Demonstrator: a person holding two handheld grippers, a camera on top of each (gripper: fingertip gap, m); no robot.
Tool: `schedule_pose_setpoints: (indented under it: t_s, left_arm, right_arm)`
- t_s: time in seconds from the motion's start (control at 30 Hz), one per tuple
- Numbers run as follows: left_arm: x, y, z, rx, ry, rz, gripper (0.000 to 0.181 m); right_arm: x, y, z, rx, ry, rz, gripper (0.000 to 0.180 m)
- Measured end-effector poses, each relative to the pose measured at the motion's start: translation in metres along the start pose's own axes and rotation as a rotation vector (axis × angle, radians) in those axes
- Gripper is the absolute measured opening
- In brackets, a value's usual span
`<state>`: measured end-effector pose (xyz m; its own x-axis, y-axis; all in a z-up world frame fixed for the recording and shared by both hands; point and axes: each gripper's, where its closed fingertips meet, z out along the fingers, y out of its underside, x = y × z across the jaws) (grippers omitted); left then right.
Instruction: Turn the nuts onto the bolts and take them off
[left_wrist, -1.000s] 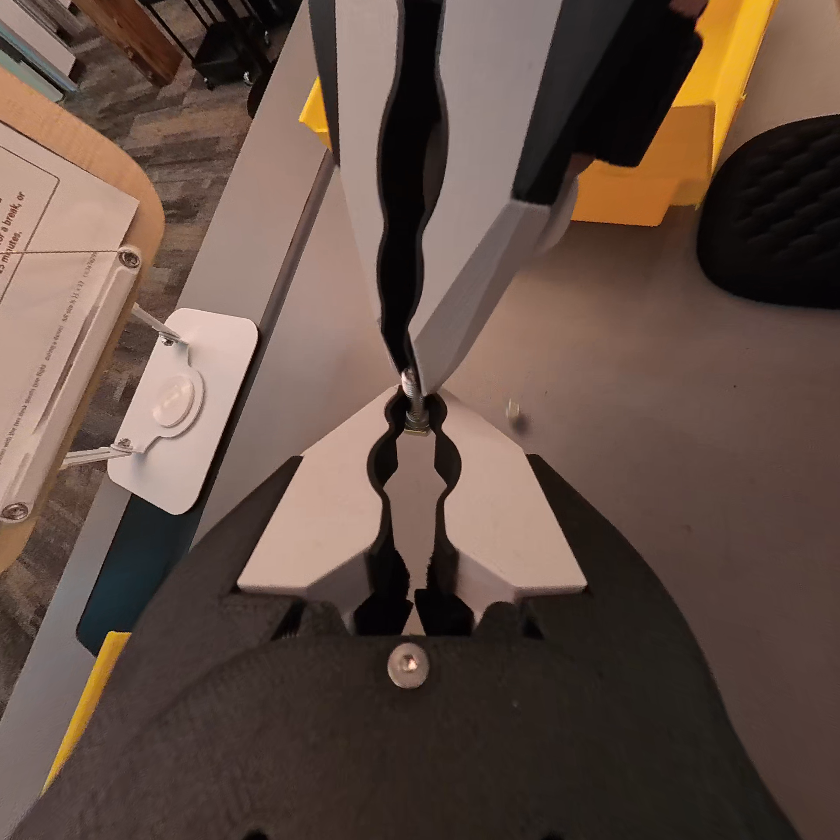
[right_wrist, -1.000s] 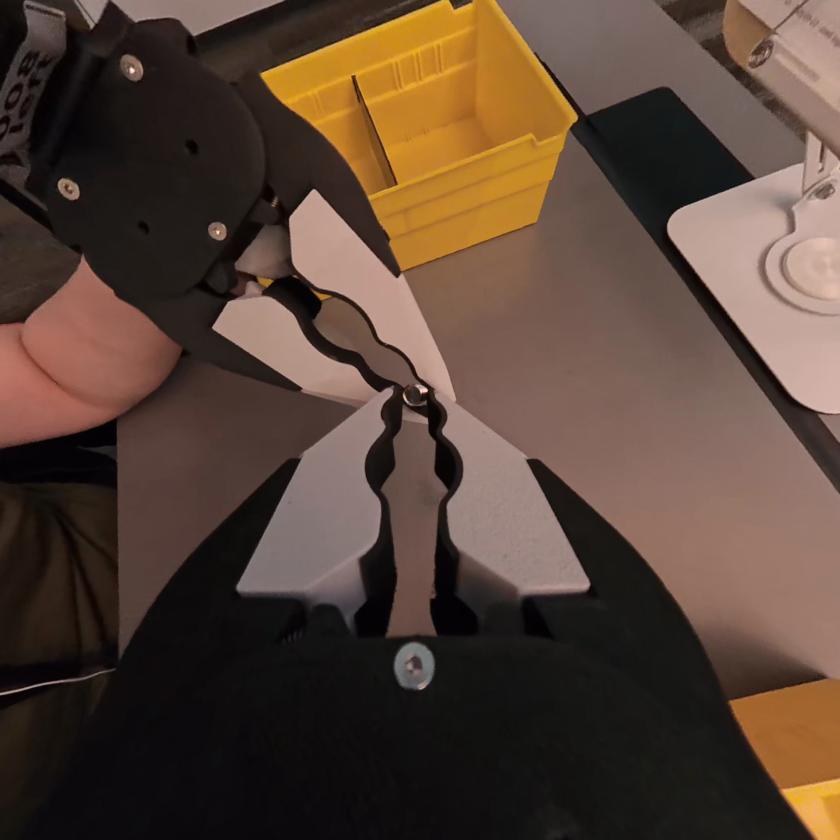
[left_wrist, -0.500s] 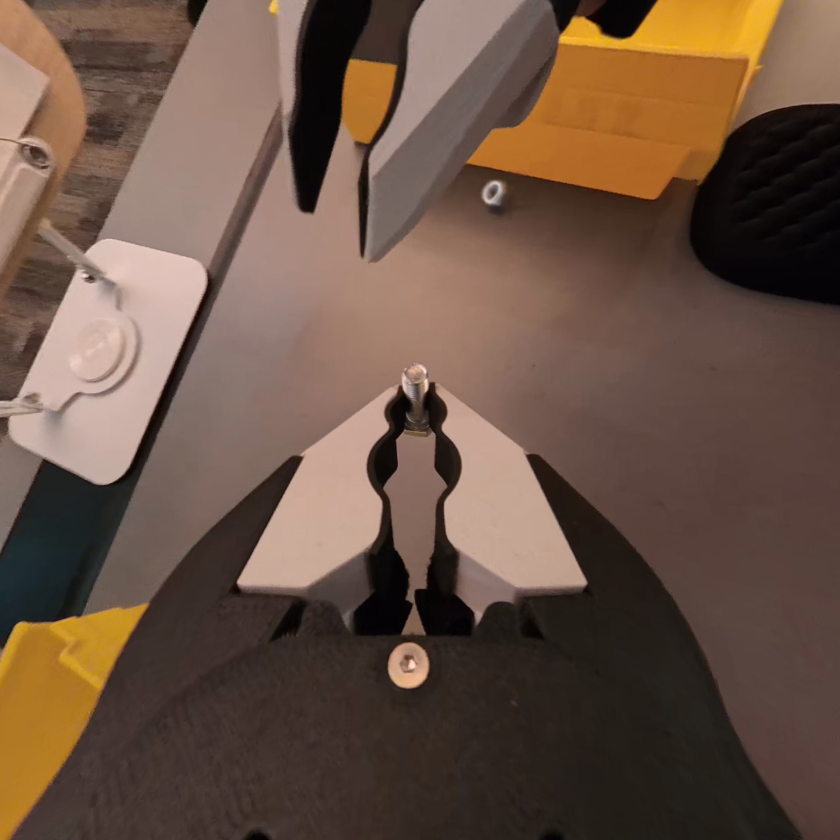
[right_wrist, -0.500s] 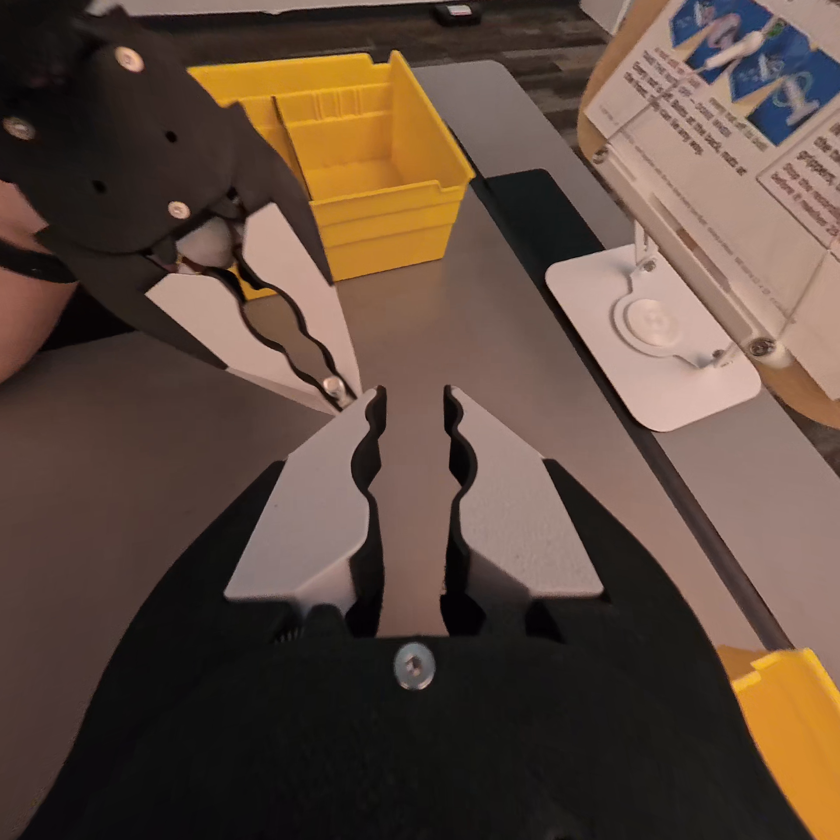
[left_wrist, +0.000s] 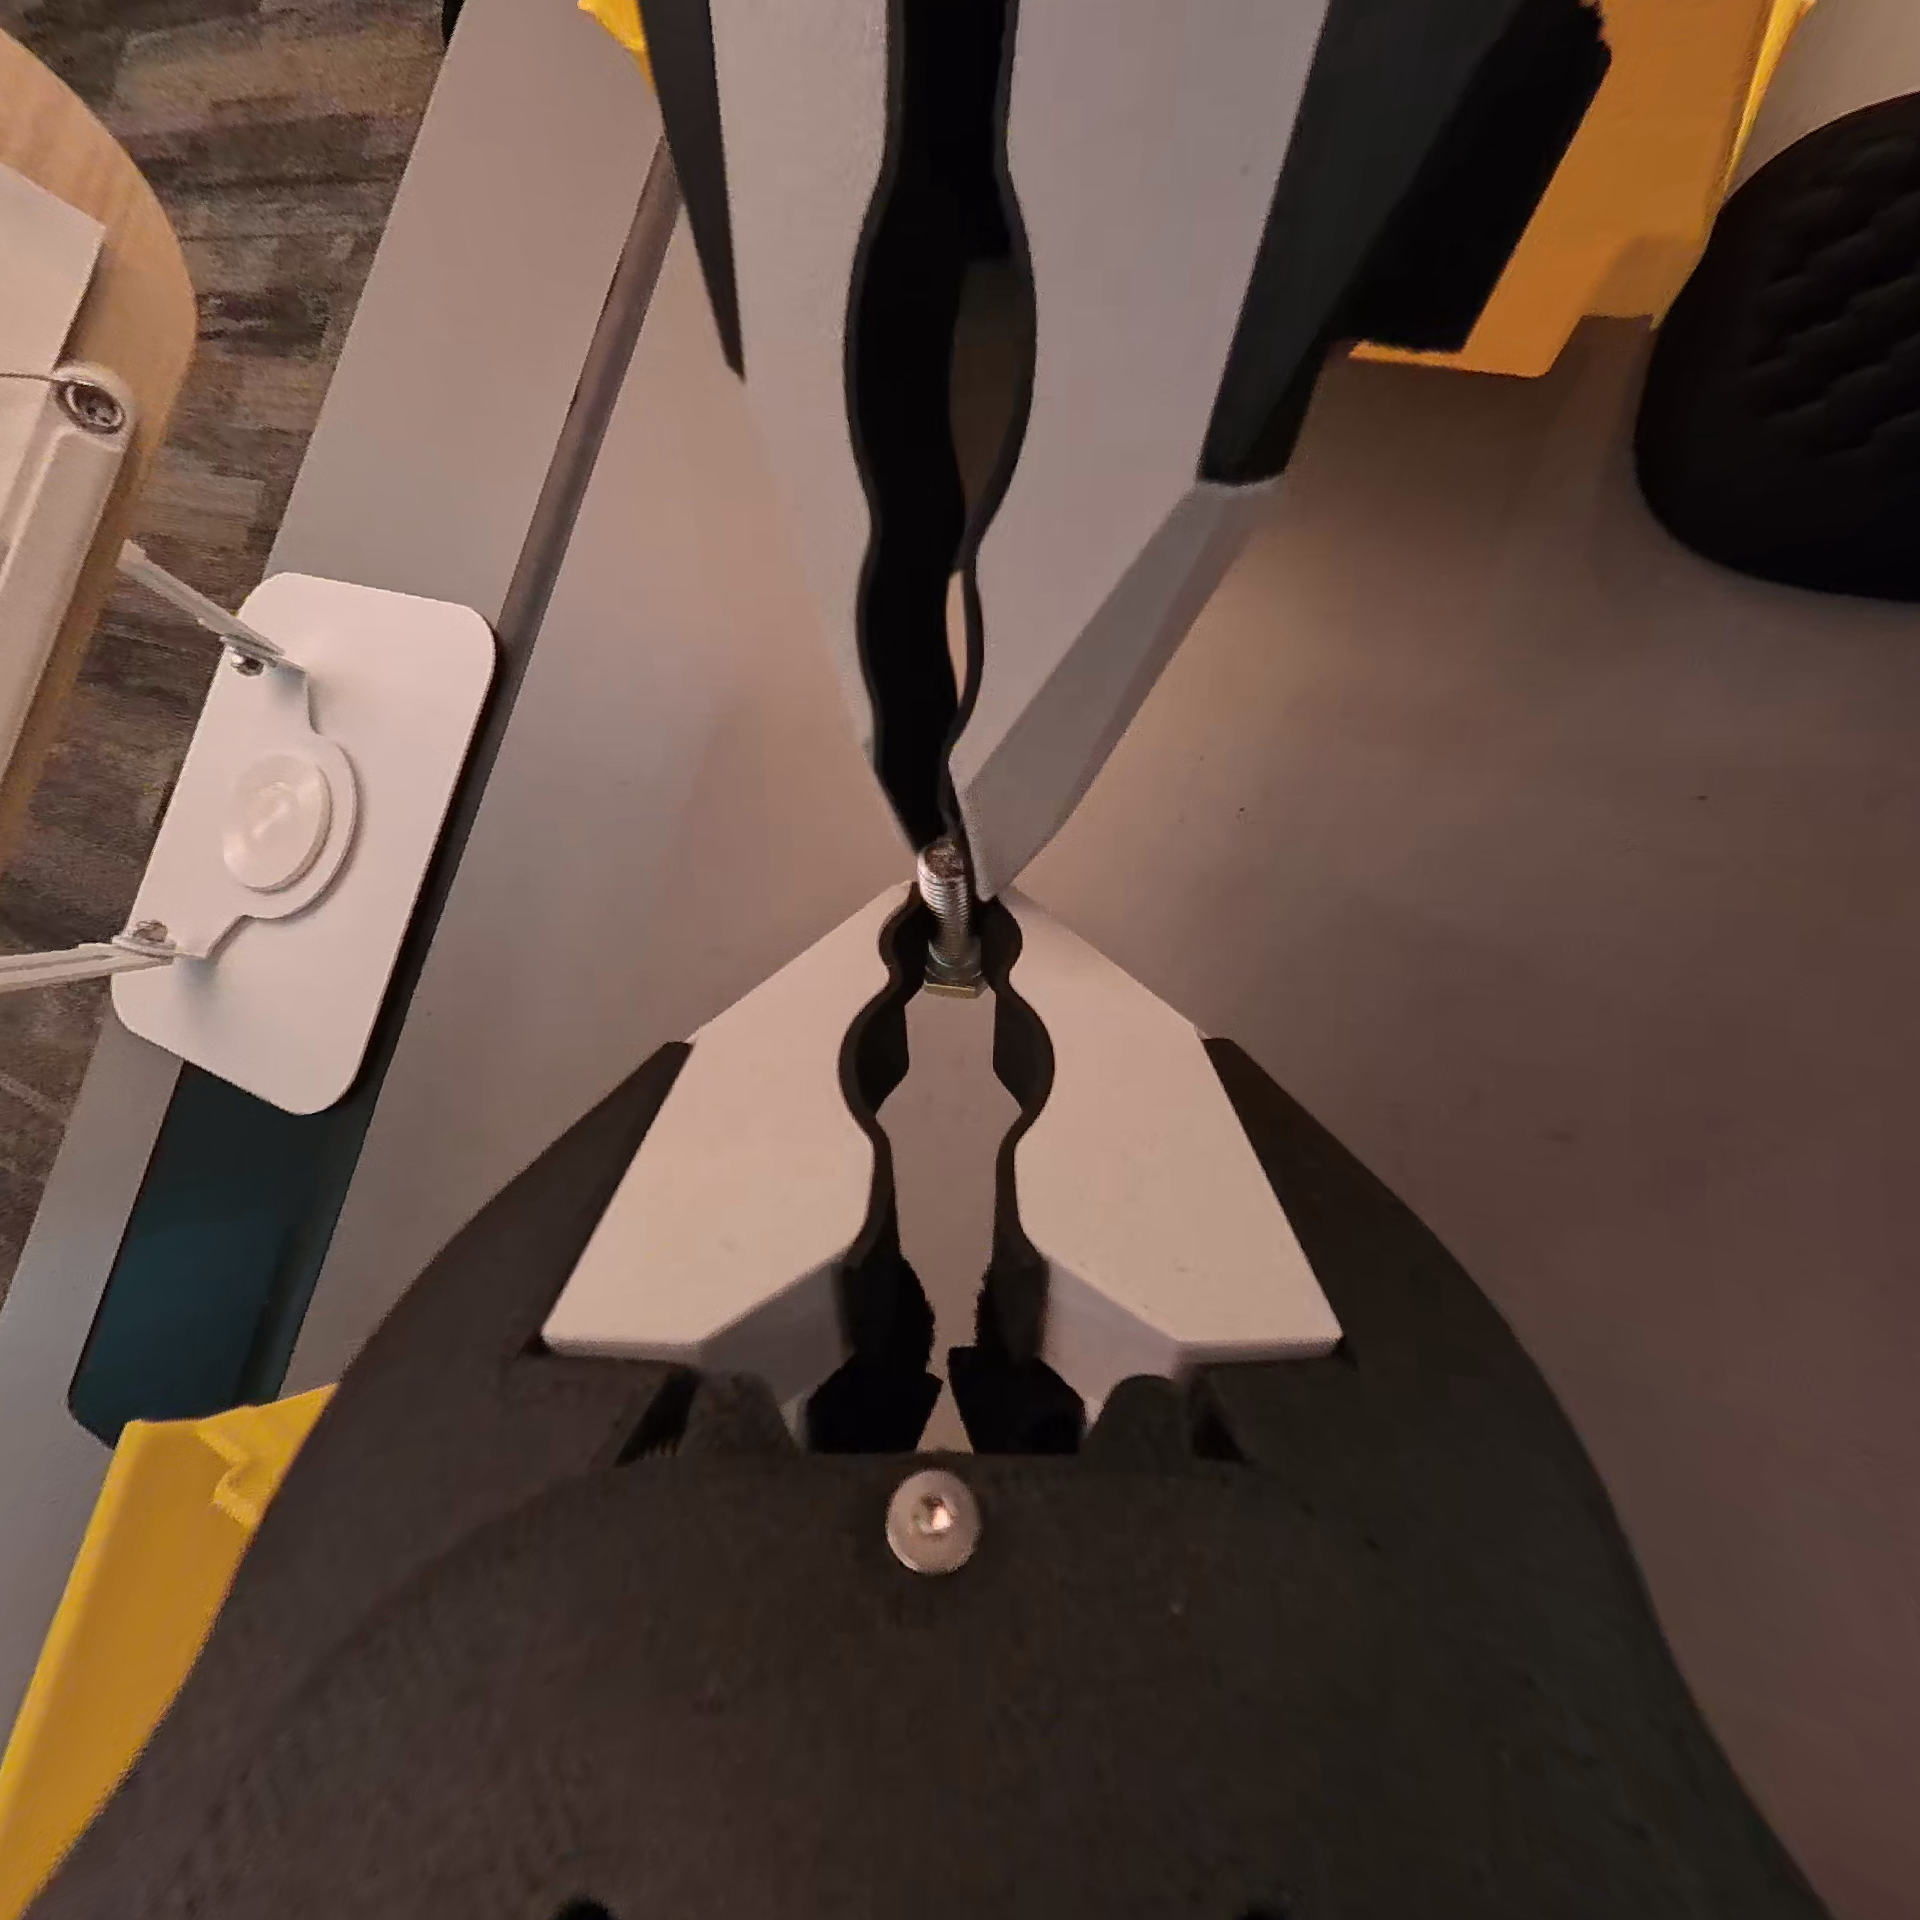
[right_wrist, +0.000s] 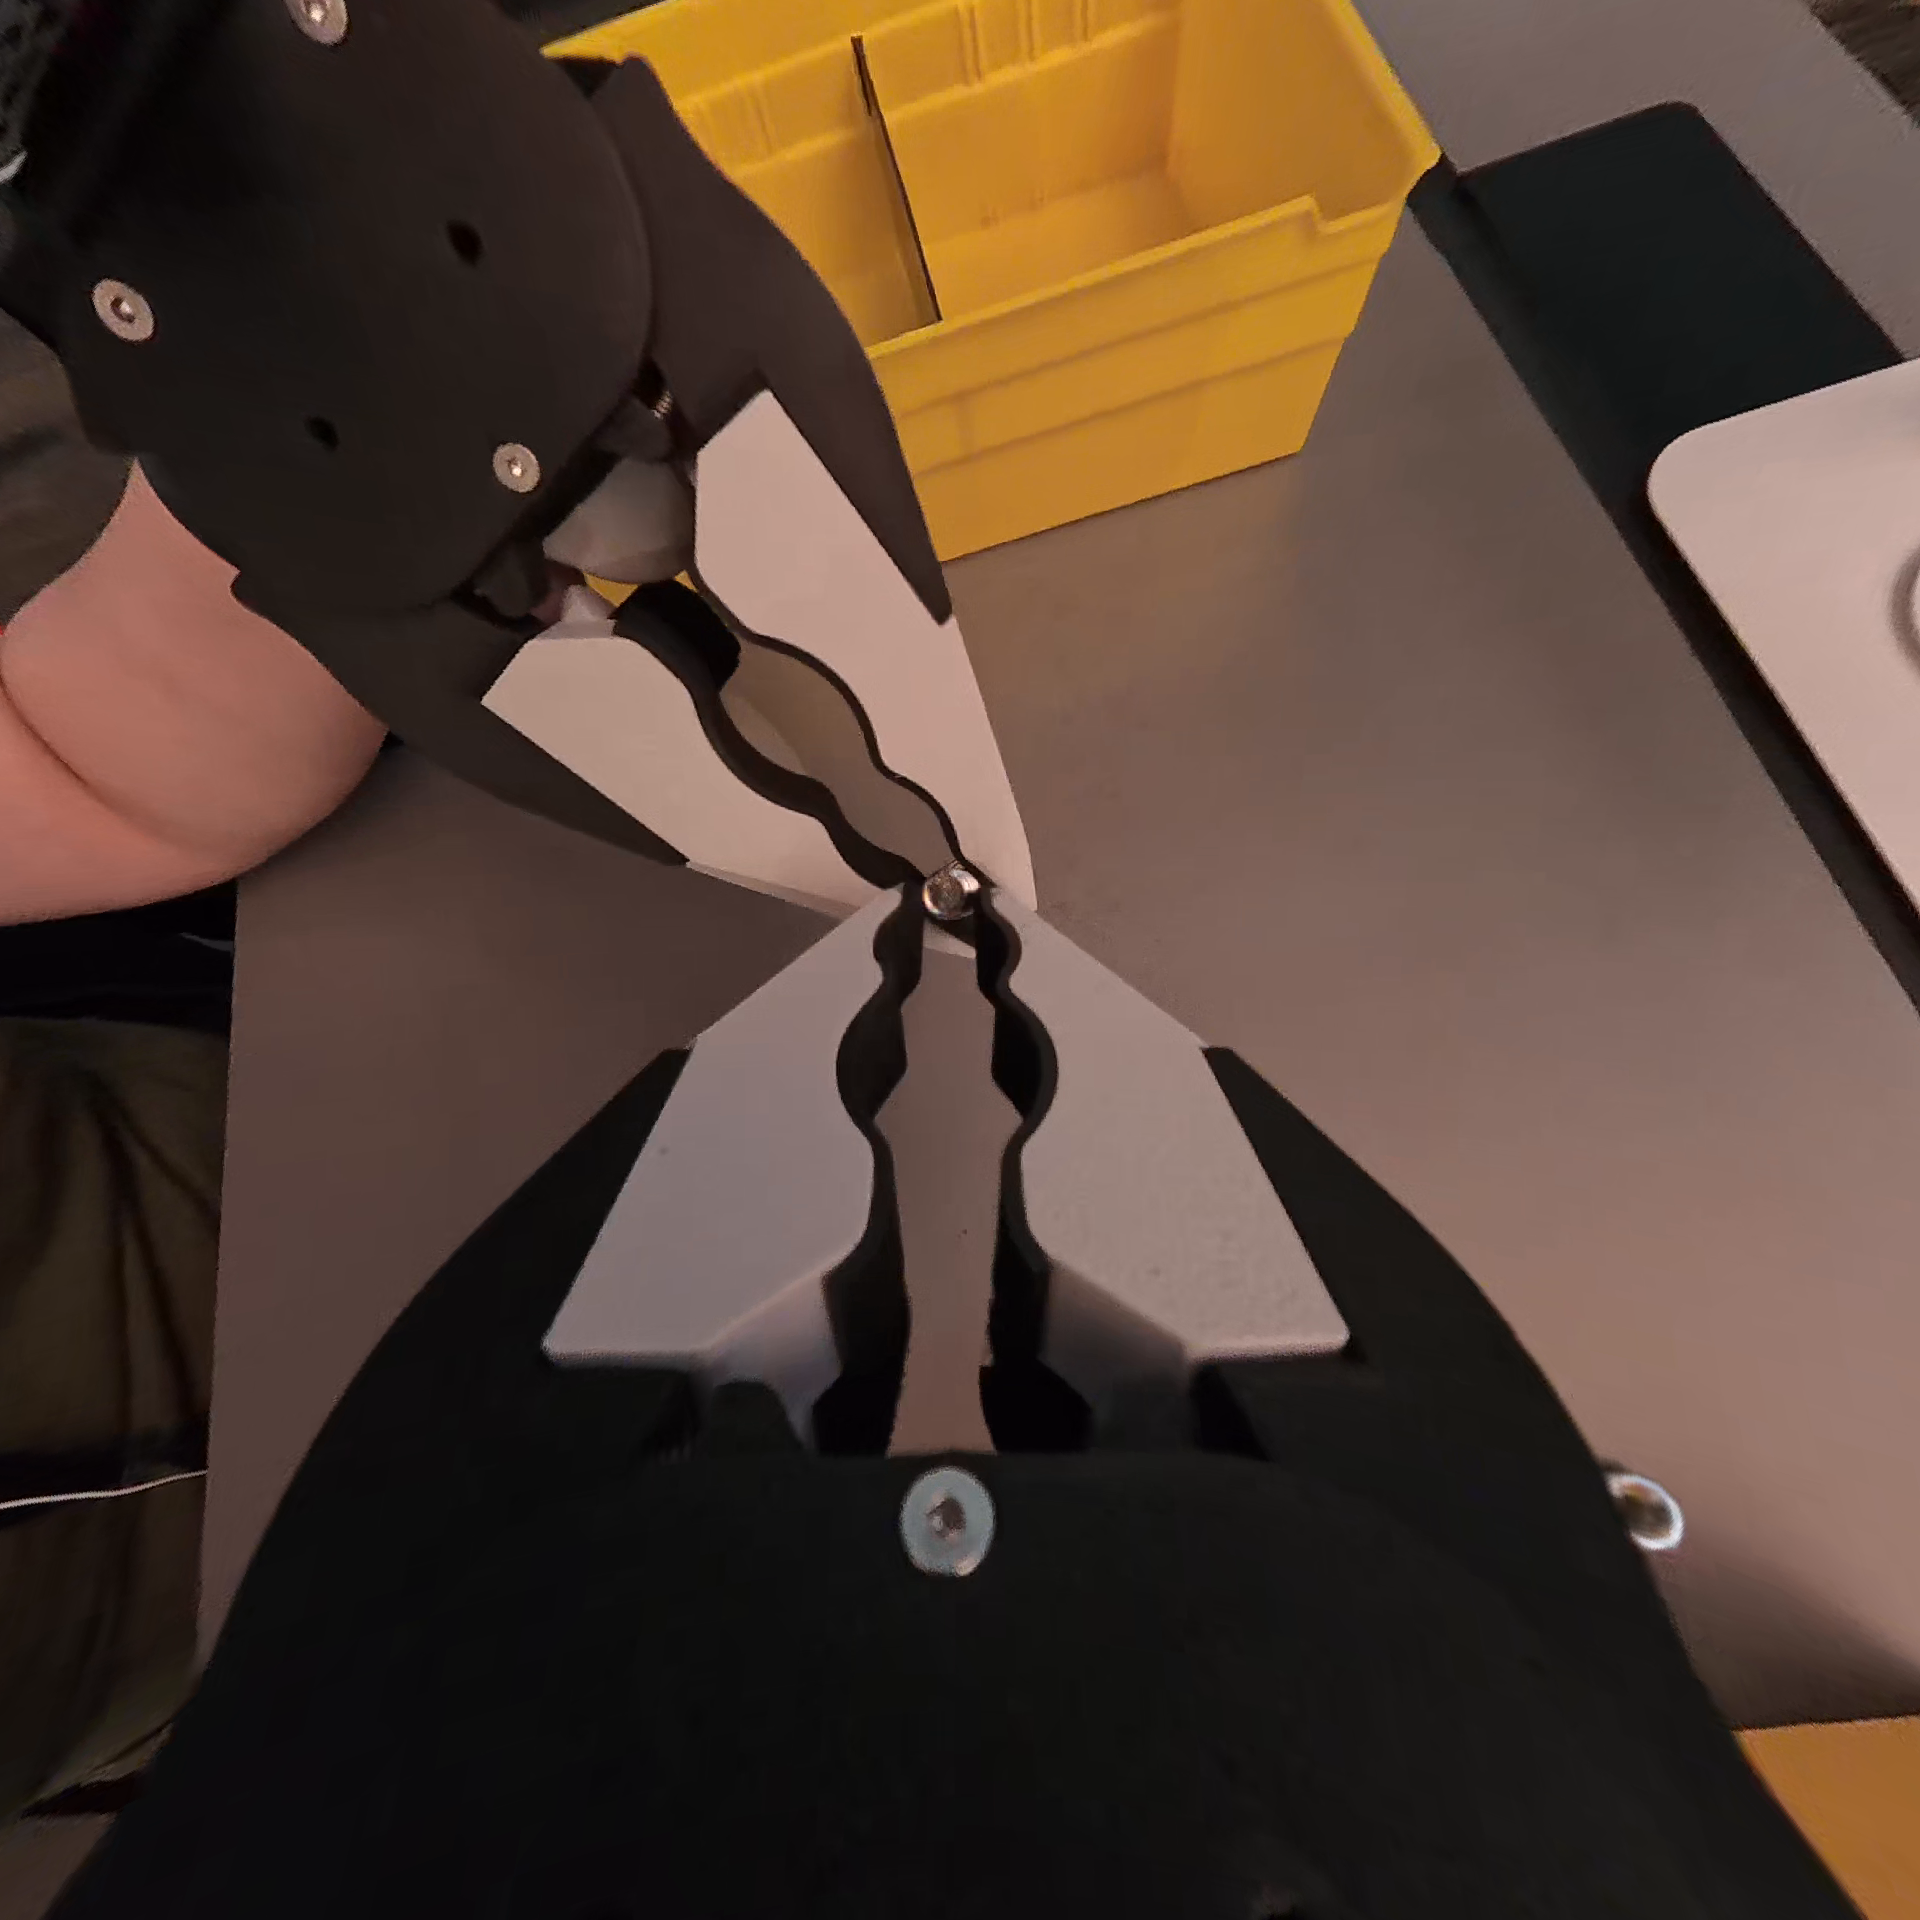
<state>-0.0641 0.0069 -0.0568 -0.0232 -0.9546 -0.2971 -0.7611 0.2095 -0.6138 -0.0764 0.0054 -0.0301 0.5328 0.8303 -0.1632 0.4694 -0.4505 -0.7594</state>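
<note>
Both tongs pinch one small bolt, tip to tip, above the grey counter.

The left tongs are nearly closed, clamped low on the bolt, right where a square silvery nut sits on the thread, nestled in the notch at the tips. The bolt is short and bright, threaded shaft showing, rounded head pointing away. And here are the right tongs, drawn in tight on that head end, which shows as a shiny round dot in the right wrist view. A second nut, loose, lies on the counter beside the right tongs' black body. A yellow divided bin stands beyond, and a white stand base sits at the counter's edge.
</note>
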Motion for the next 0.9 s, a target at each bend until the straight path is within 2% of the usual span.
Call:
schedule_pose_setpoints:
  t_s: [0.13, 0.27, 0.53, 0.63, 0.8, 0.9]
  left_arm:
    - [-0.002, -0.004, 0.0, 0.061, -0.001, -0.006, 0.01]
    - [-0.011, -0.005, -0.003, 0.135, -0.016, -0.054, 0.028]
    - [-0.004, -0.021, -0.019, 0.333, 0.149, -0.165, 0.048]
    - [0.002, -0.03, -0.024, 0.403, 0.186, -0.15, 0.047]
    - [0.008, -0.047, -0.031, 0.517, 0.173, -0.099, 0.02]
    - [0.018, -0.052, -0.034, 0.549, 0.229, -0.082, 0.023]
  right_arm:
    - [0.005, -0.003, -0.003, 0.021, 0.002, 0.043, 0.007]
    - [0.006, -0.004, -0.008, 0.037, -0.017, 0.067, 0.007]
    - [-0.001, -0.019, -0.033, 0.138, -0.066, 0.079, 0.007]
    - [-0.01, -0.025, -0.045, 0.181, -0.11, 0.079, 0.007]
    - [-0.014, -0.03, -0.056, 0.21, -0.111, 0.061, 0.007]
    - [-0.025, -0.028, -0.06, 0.208, -0.165, 0.005, 0.007]
